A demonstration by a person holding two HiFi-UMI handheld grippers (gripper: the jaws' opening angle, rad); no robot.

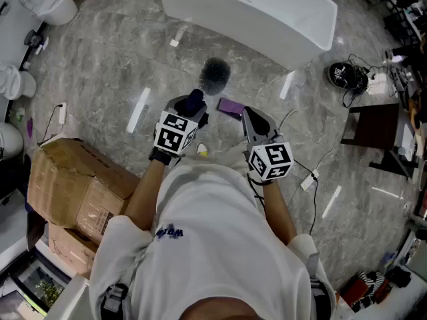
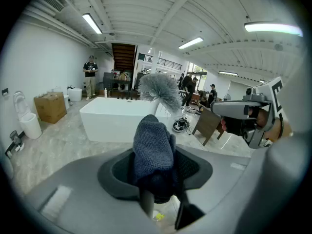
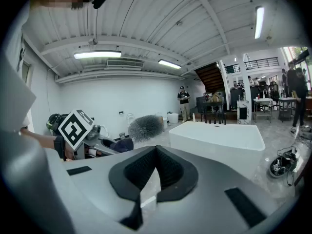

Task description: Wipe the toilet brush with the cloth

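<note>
- Your left gripper (image 2: 156,179) pinches the dark blue cloth (image 2: 153,145), its jaws partly apart.
- The toilet brush (image 2: 161,90) shows its bristle head just beyond the cloth.
- Your right gripper (image 3: 155,167) is closed and empty.

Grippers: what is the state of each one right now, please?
Left gripper: closed on the cloth.
Right gripper: closed, with nothing between its jaws.
</note>
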